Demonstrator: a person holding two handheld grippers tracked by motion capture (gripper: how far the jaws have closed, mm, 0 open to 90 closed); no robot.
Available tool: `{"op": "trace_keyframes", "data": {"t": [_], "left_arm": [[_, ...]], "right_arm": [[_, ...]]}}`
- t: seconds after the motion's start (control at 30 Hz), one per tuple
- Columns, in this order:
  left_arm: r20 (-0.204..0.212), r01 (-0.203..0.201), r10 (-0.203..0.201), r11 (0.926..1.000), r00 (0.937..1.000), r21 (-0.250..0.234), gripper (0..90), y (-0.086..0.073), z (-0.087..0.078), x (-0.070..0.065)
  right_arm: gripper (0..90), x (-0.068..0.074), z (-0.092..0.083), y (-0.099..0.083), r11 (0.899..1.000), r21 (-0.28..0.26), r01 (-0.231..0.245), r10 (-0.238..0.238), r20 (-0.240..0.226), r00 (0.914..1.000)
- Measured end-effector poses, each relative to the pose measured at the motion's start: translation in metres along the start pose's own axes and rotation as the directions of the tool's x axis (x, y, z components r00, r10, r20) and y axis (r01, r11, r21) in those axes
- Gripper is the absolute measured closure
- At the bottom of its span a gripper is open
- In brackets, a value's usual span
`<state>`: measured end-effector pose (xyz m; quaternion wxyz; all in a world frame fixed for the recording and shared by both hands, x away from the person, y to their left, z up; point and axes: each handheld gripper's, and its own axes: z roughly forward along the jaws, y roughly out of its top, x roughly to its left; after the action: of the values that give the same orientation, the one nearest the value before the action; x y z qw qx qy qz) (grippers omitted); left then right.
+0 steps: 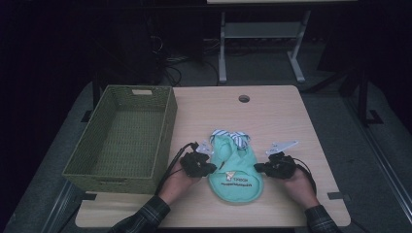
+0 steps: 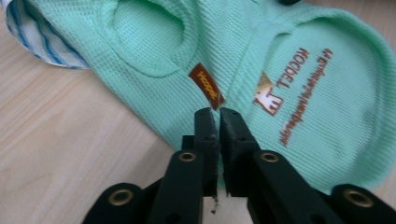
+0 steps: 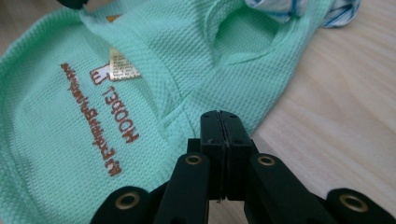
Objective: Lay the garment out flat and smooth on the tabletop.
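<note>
Mint waffle-knit garment (image 1: 235, 167) flat on table; left claw (image 2: 219, 112), right claw (image 3: 220, 114) pinching its edges.

Garment (image 1: 235, 167) flat on the table (image 1: 277, 111), near the front edge, midway across. Basket (image 1: 124, 138) to its left, on the table's left side. Left gripper (image 1: 210, 168) at the garment's left edge, right gripper (image 1: 258, 167) at its right edge.

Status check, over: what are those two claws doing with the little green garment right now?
Left claw shut on the green garment's left edge. Right claw shut on its right edge. Garment flat on the table. Wicker basket at left, nothing in the way.
</note>
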<state>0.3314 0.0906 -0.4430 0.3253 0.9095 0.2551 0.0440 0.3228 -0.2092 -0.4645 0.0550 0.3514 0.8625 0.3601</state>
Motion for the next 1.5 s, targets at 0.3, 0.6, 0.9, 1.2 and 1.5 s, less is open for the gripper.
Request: {"op": "trace_keyframes", "data": {"t": [0.3,0.6,0.9,1.2,1.5], "left_arm": [[-0.017,-0.019,0.019,0.9986,0.9997,0.049,89.4,0.000,0.013,0.003],[-0.017,-0.018,0.019,0.9984,0.9997,0.053,89.7,-0.001,0.014,0.005],[-0.027,-0.020,0.022,0.9987,0.9994,0.046,89.8,-0.001,0.014,0.003],[-0.019,-0.017,0.018,0.9988,0.9996,0.046,89.8,-0.002,0.014,0.004],[-0.016,-0.014,0.014,0.9991,0.9998,0.041,89.8,-0.002,0.014,0.004]], "right_arm": [[83.3,-0.009,-0.006,0.017,0.999,-0.049,0.007,-0.006,0.026,0.9996],[80.9,-0.026,-0.002,0.044,0.997,-0.077,-0.007,0.010,0.048,0.9988],[79.9,-0.048,0.011,0.082,0.998,-0.063,-0.011,0.015,0.062,0.9979],[76.2,-0.064,0.035,0.091,0.997,-0.030,-0.069,0.071,0.040,0.9967],[67.9,-0.061,0.060,0.085,0.998,0.012,-0.067,0.066,0.041,0.9970]]}}
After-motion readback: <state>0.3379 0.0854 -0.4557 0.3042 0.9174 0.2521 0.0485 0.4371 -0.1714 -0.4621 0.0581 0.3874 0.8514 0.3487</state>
